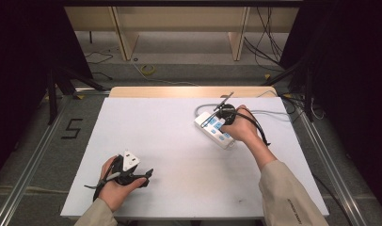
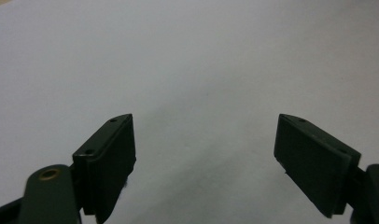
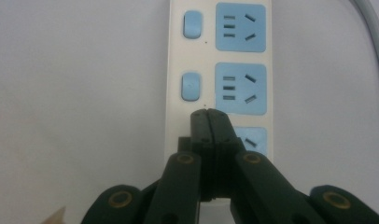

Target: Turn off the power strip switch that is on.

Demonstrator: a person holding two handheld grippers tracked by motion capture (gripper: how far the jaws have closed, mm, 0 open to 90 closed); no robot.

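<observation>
white table [image 1: 179, 155] | right gripper [image 3: 208, 114] jaws pressed together, empty, tips over power strip [image 3: 215, 56] beside its blue switch [image 3: 191, 87] | left gripper [image 2: 204, 158] jaws wide, empty, well apart from the strip

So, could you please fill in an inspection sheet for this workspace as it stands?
Surface: white rectangular tabletop, bare around the left gripper.
Job's things: white plastic power strip with blue sockets and switches, lying flat on the right half.
Clutter: nothing seen.
Grippers: left gripper open, empty; right gripper shut, tips over the strip's switch column.
Cables: grey strip cord runs right.
Surroundings: wooden frame, floor cables.
</observation>
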